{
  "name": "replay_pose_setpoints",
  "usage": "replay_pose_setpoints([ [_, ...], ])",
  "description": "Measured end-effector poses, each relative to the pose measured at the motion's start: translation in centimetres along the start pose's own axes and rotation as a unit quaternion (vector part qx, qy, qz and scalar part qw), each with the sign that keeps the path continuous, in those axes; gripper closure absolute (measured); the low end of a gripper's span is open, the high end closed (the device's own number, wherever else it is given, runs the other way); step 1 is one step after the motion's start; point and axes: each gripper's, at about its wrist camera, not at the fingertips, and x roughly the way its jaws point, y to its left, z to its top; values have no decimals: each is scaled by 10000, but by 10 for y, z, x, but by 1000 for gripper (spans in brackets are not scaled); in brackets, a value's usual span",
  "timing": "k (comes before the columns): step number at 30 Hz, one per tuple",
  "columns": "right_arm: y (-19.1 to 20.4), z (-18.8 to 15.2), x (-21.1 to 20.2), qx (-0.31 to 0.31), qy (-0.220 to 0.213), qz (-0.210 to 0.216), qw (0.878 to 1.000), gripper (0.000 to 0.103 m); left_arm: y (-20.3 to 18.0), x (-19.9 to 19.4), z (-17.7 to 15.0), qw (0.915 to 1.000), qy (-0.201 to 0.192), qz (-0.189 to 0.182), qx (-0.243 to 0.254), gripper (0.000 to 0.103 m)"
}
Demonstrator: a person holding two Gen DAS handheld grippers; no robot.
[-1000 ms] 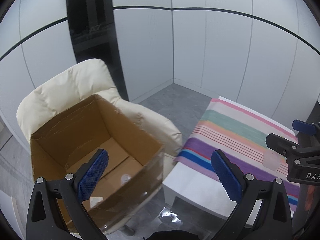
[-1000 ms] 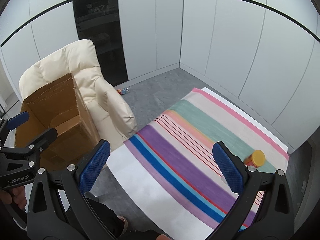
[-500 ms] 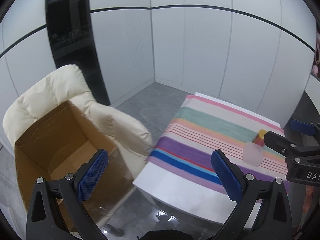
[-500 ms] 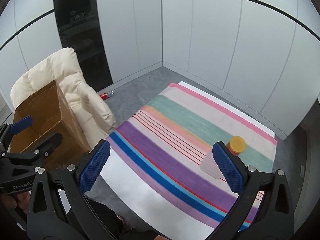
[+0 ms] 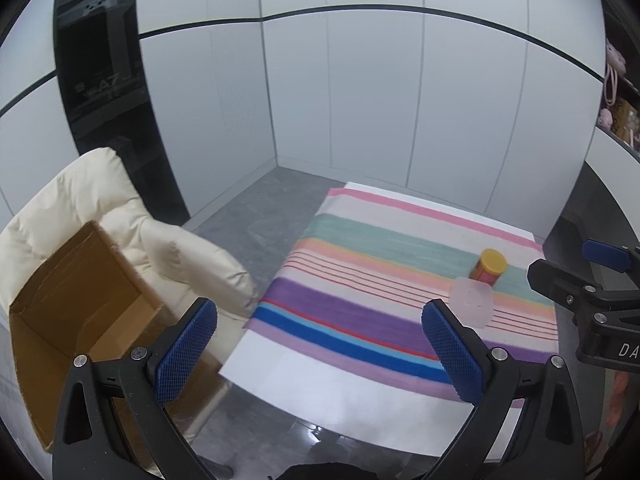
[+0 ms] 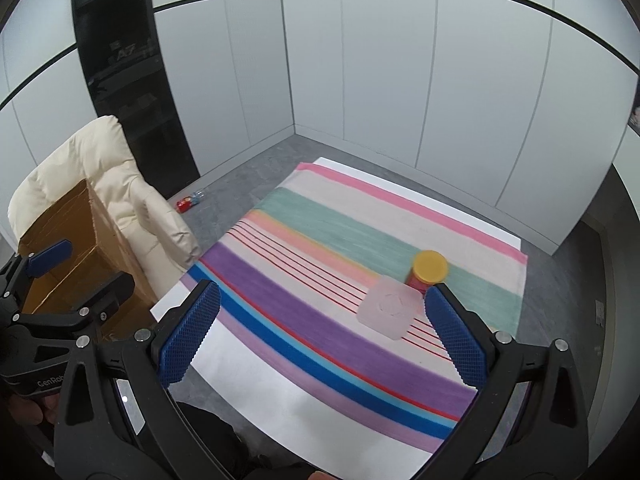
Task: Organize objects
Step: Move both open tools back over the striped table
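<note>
- Left gripper [image 5: 320, 344]: held above the near-left edge of the table [image 5: 340, 404], pointing forward and down. Jaws spread wide, nothing between the blue pads [image 5: 186, 352].
- Right gripper [image 6: 324, 340]: over the near part of the table, to the right of the left one. Jaws also spread wide and empty. In its own view the right pad [image 6: 452, 336] overlaps the jar's foot; contact cannot be told.
- A hand [image 6: 24, 412] shows at the lower left of the right wrist view, under the left gripper's body.
- Jar [image 6: 426, 274]: yellow lid, red body, upright on the cloth's green band toward the table's right side.
- Tub [image 6: 388, 310]: frosted, squarish, lid up, just beside the jar on its near side, on the thin red lines. Whether the two touch cannot be told.
- Cloth [image 6: 320, 280]: striped, covers most of the table; a white strip of table stays bare at the near edge.
- Box [image 5: 80, 300]: open cardboard, sits on the cream chair [image 5: 100, 200] left of the table. Its inside is only partly visible.
- Floor behind the chair: a small red can [image 6: 185, 204] lying on its side, well apart from the table.
- Nothing stands between either gripper and the jar or tub.
</note>
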Motion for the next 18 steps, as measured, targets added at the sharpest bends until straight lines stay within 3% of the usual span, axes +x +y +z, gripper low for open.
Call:
replay_pose_setpoints([
  [18, -91, -34, -16, 562, 154, -697, 9959, 0, -72, 19, 9, 9959, 87, -638, 635, 0],
])
